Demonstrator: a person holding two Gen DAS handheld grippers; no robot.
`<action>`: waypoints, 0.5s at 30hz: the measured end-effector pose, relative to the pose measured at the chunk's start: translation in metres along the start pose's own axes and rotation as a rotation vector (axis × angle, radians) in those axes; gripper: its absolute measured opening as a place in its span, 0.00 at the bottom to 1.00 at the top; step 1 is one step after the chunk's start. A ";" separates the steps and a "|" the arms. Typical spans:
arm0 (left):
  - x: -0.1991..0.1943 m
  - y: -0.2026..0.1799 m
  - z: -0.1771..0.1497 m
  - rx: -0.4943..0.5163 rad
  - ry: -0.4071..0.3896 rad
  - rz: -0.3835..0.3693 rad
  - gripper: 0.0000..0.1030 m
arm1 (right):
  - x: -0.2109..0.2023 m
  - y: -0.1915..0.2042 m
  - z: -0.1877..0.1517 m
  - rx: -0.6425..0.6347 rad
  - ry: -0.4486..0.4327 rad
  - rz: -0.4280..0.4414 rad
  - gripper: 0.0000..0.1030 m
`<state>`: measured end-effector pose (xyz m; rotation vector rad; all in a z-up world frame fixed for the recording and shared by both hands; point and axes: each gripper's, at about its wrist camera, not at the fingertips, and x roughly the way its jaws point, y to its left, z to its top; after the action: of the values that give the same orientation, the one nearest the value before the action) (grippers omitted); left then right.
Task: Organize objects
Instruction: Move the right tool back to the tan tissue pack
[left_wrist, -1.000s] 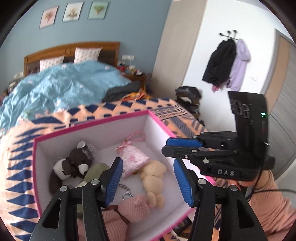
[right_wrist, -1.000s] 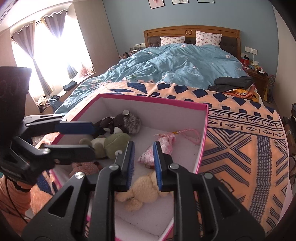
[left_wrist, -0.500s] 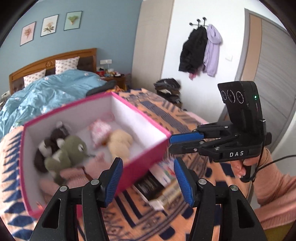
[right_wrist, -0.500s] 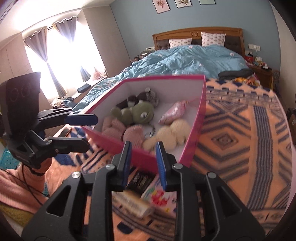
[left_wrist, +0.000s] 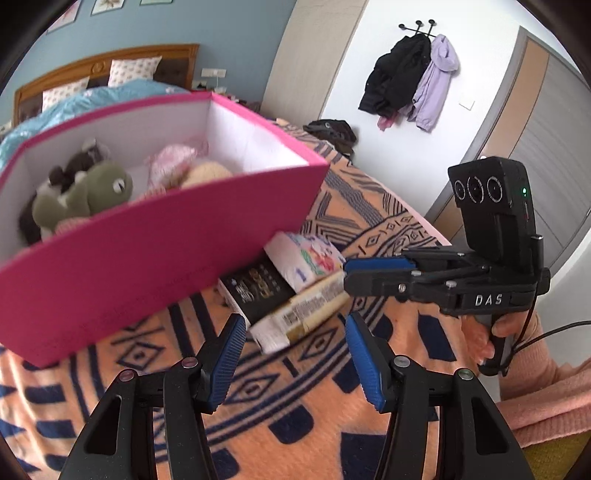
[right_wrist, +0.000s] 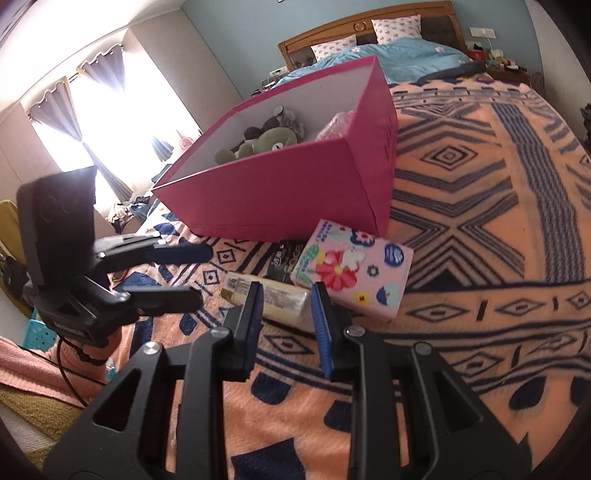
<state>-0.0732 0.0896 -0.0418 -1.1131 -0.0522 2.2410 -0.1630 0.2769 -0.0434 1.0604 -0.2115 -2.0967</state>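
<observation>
Boxes on the bed, grippers just above them

Three small packs lie beside the pink box (right_wrist: 295, 192): a long yellow pack (right_wrist: 273, 295), a black pack (left_wrist: 258, 291) and a flowery pack (right_wrist: 354, 273). The right gripper (right_wrist: 286, 306) is partly open over the yellow pack, not holding it. The left gripper (left_wrist: 295, 354) is closing, with nothing between its fingers. Soft toys (left_wrist: 85, 192) sit in the box on an orange blanket (right_wrist: 480, 258).

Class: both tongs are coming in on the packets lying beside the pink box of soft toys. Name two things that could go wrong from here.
1. The cream packet, black packet and floral pack overlap, so lifting one may drag another.
2. The left tongs and right tongs converge on one spot and could collide.
</observation>
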 end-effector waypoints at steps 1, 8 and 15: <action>0.002 -0.001 -0.002 -0.003 0.006 -0.002 0.54 | 0.000 -0.001 0.000 0.006 -0.003 0.002 0.28; 0.010 -0.009 -0.010 -0.004 0.027 -0.042 0.50 | 0.003 0.001 -0.007 0.008 0.009 0.019 0.28; 0.006 -0.008 -0.023 -0.026 0.045 -0.087 0.50 | -0.001 0.007 -0.022 -0.011 0.040 0.035 0.28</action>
<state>-0.0546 0.0942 -0.0583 -1.1520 -0.1094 2.1430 -0.1425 0.2762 -0.0533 1.0839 -0.1972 -2.0408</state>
